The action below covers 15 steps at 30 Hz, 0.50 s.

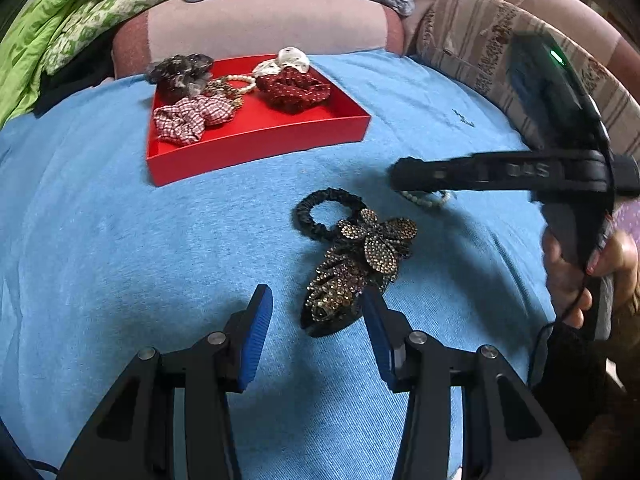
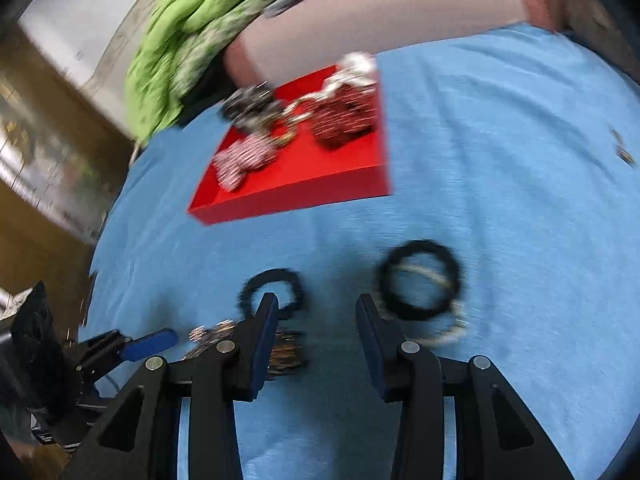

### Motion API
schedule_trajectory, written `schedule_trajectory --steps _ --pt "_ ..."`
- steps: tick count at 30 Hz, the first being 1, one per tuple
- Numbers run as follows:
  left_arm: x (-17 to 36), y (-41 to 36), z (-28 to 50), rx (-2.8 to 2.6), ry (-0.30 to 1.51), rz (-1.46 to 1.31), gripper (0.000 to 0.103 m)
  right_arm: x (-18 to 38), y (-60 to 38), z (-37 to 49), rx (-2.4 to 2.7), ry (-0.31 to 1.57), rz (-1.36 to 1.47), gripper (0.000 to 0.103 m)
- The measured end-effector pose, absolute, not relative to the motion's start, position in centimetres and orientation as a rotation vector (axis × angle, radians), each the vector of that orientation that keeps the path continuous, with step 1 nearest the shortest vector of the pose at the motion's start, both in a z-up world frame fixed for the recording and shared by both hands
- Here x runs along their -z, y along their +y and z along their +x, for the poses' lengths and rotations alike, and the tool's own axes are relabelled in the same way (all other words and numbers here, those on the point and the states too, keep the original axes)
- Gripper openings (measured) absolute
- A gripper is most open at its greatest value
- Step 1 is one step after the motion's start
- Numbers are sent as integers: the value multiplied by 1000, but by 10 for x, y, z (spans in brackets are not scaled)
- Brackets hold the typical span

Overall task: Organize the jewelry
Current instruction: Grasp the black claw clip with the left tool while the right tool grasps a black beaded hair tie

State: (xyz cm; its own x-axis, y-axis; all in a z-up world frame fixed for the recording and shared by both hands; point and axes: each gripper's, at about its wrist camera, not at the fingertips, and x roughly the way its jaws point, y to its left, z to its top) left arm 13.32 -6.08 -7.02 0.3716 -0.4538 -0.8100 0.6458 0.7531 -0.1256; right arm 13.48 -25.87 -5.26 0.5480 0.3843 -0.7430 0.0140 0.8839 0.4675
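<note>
Scrunchies [image 1: 294, 86] and a pearl bracelet [image 1: 240, 82] are held in the red tray [image 1: 256, 144]; a rhinestone flower clip [image 1: 360, 264], black scrunchie [image 1: 328, 208] and, seemingly, pearl beads [image 1: 426, 199] are left on the cloth.

The right gripper [image 2: 316, 316] hangs with parted jaws, nothing between them, over a blue cloth [image 2: 500, 168]. Near it lie a black fabric ring [image 2: 420, 276], a small black scrunchie [image 2: 294, 284], and a red flat tray [image 2: 320, 184] holding scrunchies.
</note>
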Motion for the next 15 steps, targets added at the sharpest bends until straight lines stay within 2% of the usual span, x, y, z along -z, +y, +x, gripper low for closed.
schedule_trajectory --steps 12,14,15 --pt "87 -81 139 749 976 259 48 81 -209 185 -294 1108 251 43" --pt "94 -88 136 754 985 284 48 82 -208 186 -281 1103 237 34" --pt "95 -91 135 750 977 291 48 82 -207 187 -269 1104 225 24"
